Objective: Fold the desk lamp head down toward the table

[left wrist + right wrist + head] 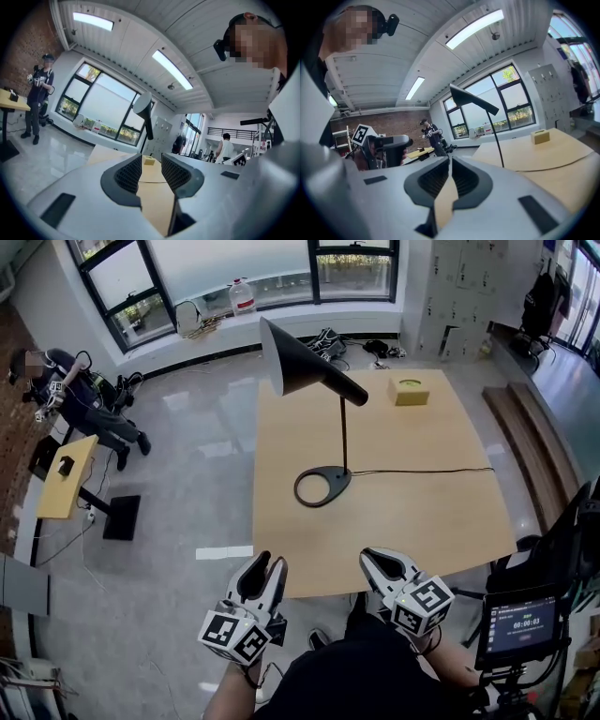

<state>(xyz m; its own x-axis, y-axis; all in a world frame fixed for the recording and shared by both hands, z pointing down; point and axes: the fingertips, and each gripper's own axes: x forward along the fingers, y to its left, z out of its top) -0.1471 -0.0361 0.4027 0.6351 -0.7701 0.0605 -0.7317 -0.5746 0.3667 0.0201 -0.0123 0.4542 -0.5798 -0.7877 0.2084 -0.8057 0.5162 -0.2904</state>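
Note:
A black desk lamp stands upright on the wooden table. Its cone head is raised high and tilts to the left on a thin stem above a ring base. Both grippers hover at the table's near edge, well short of the lamp. My left gripper is open with nothing between its fingers. My right gripper is shut and empty. In the left gripper view the lamp head rises beyond the open left gripper. In the right gripper view the lamp head stands right of the right gripper.
A yellow tissue box sits at the table's far right. The lamp's cord runs to the right edge. A screen on a stand is at the near right. A person stands by a small yellow table at the left.

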